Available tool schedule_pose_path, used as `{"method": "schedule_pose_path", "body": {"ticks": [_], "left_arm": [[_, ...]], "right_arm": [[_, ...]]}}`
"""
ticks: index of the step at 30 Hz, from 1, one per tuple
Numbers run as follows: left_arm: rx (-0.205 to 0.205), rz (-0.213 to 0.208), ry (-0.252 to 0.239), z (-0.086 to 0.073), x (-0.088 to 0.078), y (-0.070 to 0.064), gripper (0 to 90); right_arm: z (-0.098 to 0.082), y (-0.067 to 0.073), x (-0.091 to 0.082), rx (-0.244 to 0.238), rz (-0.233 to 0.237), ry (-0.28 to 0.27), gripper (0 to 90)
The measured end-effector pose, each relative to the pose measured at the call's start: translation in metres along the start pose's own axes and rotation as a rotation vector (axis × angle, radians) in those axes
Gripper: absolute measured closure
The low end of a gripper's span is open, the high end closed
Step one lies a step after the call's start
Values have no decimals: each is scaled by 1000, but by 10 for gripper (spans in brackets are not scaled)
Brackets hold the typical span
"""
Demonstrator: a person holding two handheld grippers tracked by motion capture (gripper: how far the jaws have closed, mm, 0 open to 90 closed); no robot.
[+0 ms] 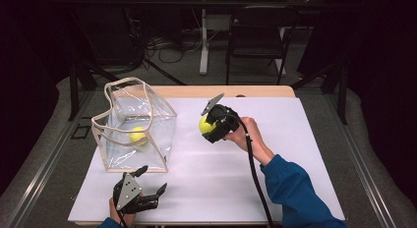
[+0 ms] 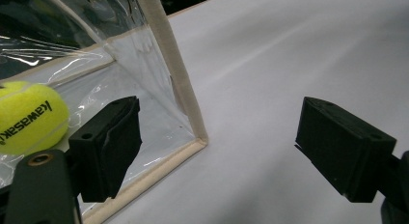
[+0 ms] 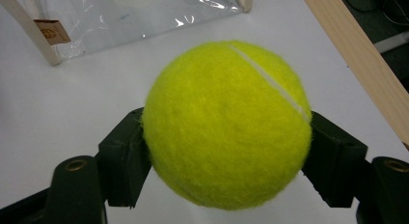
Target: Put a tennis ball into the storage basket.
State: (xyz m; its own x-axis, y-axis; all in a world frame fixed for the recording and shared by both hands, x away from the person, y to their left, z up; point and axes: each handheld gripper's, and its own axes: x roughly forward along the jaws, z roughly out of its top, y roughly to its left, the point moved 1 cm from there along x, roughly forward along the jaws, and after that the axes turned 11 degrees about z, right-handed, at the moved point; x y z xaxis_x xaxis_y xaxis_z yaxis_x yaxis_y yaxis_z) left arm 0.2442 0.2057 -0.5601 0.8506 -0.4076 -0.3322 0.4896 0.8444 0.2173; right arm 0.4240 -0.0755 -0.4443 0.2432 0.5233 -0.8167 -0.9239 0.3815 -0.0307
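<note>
Tennis ball (image 1: pixel 206 124) clamped in right hand-held gripper (image 1: pixel 212 125), raised over white worktop (image 1: pixel 275 154) near clear bag (image 1: pixel 135 125), presumably for dropping in beside second ball (image 1: pixel 138 135); two balls counted, one bag. Left hand-held gripper (image 2: pixel 217 147): jaws spread, empty, at bag corner (image 2: pixel 195 137), perhaps to steady it. Right hand-held gripper view: ball (image 3: pixel 226 122) pinched between both pads.
</note>
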Motion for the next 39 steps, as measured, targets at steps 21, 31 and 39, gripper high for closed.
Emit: {"method": "schedule_pose_path", "body": {"ticks": [21,31,39], "left_arm": [[-2,2,-3,0,0,0,160],[-2,2,-3,0,0,0,160],[-1,1,-6,0,-1,0,160]], "right_arm": [[17,1,-3,-22,-4,-3,262],[26,0,-8,-42,-15,-12,262],[28,2,-13,-41,-21,-23,262]]}}
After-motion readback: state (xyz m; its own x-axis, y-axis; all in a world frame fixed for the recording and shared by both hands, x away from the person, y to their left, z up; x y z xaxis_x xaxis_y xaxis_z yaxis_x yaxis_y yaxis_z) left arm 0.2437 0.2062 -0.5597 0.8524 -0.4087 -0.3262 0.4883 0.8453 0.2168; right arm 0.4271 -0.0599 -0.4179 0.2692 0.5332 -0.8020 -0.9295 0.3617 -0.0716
